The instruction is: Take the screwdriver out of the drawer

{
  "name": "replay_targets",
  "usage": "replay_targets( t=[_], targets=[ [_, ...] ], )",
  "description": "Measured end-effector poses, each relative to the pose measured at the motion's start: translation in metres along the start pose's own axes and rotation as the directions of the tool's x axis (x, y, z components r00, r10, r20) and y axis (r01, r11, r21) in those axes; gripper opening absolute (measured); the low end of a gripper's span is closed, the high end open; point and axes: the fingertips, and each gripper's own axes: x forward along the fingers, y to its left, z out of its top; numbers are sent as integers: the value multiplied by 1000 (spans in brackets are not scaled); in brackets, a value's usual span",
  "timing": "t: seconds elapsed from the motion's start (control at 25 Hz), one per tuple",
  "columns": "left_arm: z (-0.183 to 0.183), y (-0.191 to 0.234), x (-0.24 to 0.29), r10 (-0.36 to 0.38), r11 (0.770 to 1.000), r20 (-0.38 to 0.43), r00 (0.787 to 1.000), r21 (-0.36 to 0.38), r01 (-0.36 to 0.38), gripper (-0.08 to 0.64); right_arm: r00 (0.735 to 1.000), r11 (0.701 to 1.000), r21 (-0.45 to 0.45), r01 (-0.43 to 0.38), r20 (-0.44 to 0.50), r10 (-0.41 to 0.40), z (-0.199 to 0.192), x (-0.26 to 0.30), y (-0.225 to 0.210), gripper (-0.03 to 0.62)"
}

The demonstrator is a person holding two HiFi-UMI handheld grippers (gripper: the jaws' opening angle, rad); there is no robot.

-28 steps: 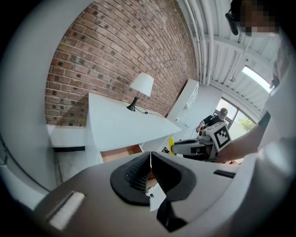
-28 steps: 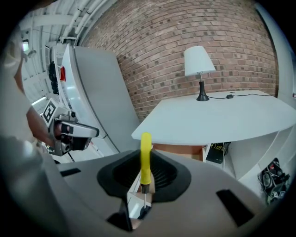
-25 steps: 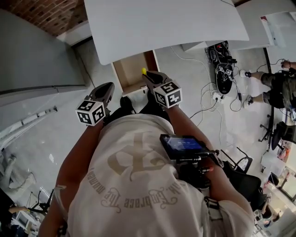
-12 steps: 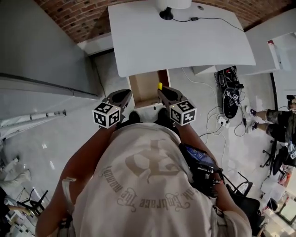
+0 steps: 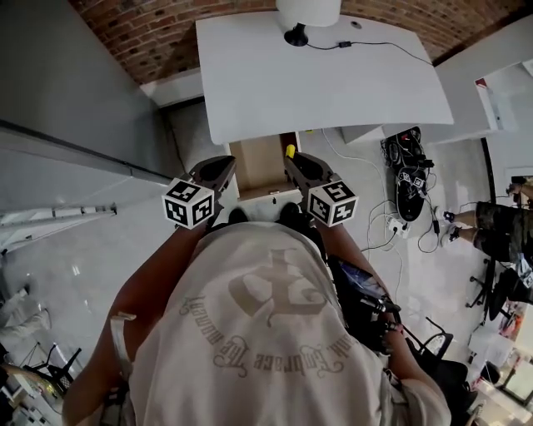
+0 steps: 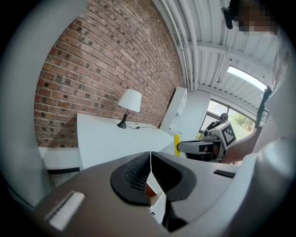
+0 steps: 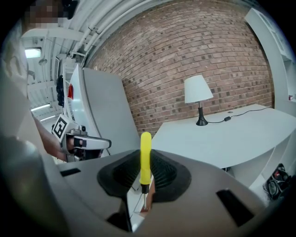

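**A:** where was the screwdriver (image 7: 145,157) at that point?

**B:** in the right gripper (image 5: 296,164); fingers (image 7: 162,173) clamped on the low end of the yellow handle, rest of the handle standing up past the pads, shaft pointing down; my guess is that end was the easiest to pinch inside a drawer

**A:** clear of the drawer (image 5: 254,162)?

**B:** looked so; it hung over the drawer's right edge, just in front of the worktop (image 5: 316,75) lip; drawer was pulled out, only bare wood showing inside

**A:** left gripper (image 5: 223,166)?

**B:** beside the right one, over the drawer's left edge; its fingers were shut flat together, nothing between them; idle I'd say, kept near in case the drawer needed pushing shut

**A:** risks?

**B:** slim round handle in a two-pad pinch; could pivot if swung; plenty of free worktop for a set-down, since the lamp (image 5: 308,12) sat at the far back
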Motion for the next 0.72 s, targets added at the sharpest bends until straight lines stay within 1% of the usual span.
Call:
replay_targets(
  t=[0.16,0.4,0.6,0.72],
  targets=[
    [7,-4,-2,0,1000,30,1000,-6,1,11,999,1000,13,4,36,-5,10,-9,0,54],
    [10,-7,1,-20,1000,43,999,-2,20,12,997,1000,11,24,72,-25,18,-21,0,54],
    [5,-6,2,-44,999,25,999,5,44,11,996,999,25,38,81,-40,13,-20,2,54],
    [5,-12,8,-73,997,11,997,14,73,12,995,997,41,62,78,-65,8,-26,-1,54]
  ],
)
